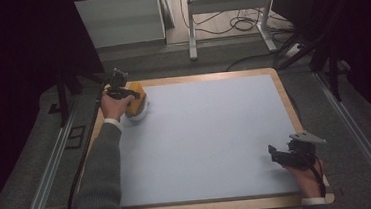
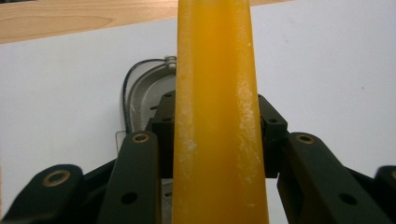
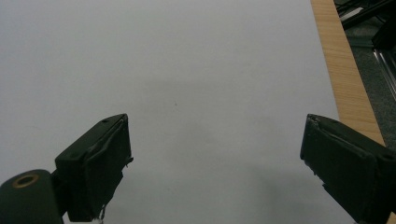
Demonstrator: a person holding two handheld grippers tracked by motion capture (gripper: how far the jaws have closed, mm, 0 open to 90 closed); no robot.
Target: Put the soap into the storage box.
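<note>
I see the bench [image 1: 283, 102], wood-edged with a pale blue-grey mat [image 1: 211, 137] over nearly all of it. At its far left corner sits the orange block [image 1: 136, 99], resting on a small grey and white device [image 1: 139, 113] whose rim and thin dark cord show in the left gripper view. My left claw [image 1: 128, 95] is clamped on that block; in its own view both pads press the orange sides, the block standing upright between them. My right claw [image 1: 278, 155] hovers near the near right corner, well apart from the block, jaws spread wide with nothing between them.
</note>
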